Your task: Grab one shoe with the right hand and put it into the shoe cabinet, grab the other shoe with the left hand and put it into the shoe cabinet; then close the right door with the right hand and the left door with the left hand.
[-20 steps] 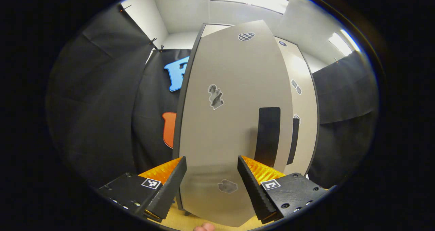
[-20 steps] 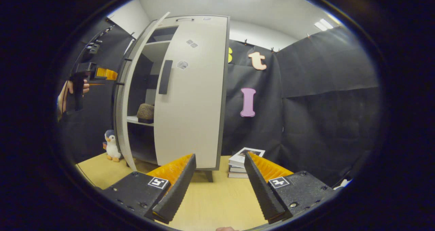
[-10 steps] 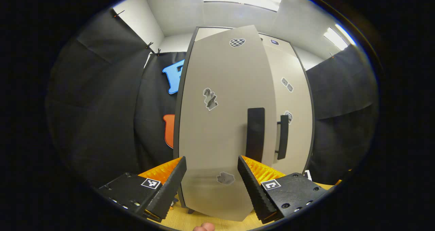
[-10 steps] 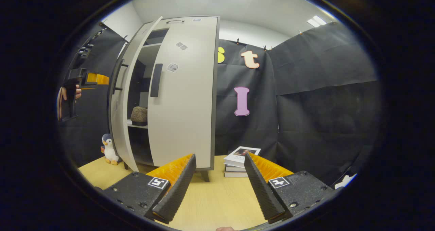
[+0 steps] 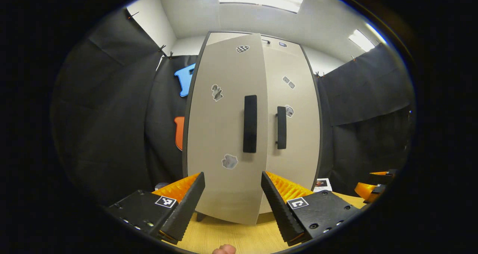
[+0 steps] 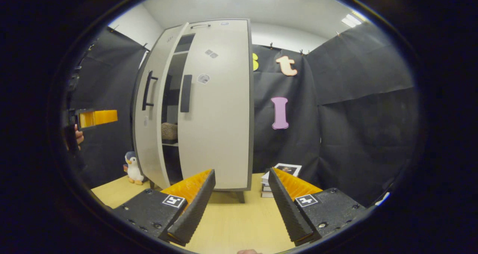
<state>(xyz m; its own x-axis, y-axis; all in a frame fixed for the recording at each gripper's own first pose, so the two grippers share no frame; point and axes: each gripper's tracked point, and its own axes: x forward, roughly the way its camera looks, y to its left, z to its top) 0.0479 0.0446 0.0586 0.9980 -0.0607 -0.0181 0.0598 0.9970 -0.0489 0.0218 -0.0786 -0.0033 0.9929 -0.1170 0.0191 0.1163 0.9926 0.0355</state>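
- Left gripper (image 5: 232,194): spread wide, gripping nothing, hovering short of the cabinet (image 5: 254,127) — left door (image 5: 224,134) straight ahead between the fingers.
- Left door in the left gripper view: almost closed, free edge at 12 o'clock standing slightly proud of the right door (image 5: 295,134); dark handle (image 5: 250,123) just left of that edge.
- Right door: flush with the frame, own handle (image 5: 281,127) just beside the seam.
- Right gripper view: narrow dark gap between the doors at 11 o'clock, with a shoe (image 6: 169,131) on a shelf inside; second shoe hidden.
- Right gripper (image 6: 241,194): spread as well, empty, held low over the wooden floor (image 6: 231,224), well apart from the cabinet.
- Left gripper again at 9 o'clock in the right gripper view, with a hand (image 6: 78,136) on it, off to the side of the left door and clear of it.
- Right gripper at 4 o'clock in the left gripper view, at the edge.
- Penguin toy (image 6: 132,168) on the floor at 8 o'clock, by the cabinet's left foot.
- Books (image 6: 280,173) stacked at 5 o'clock, just right of the cabinet, against the cloth wall.
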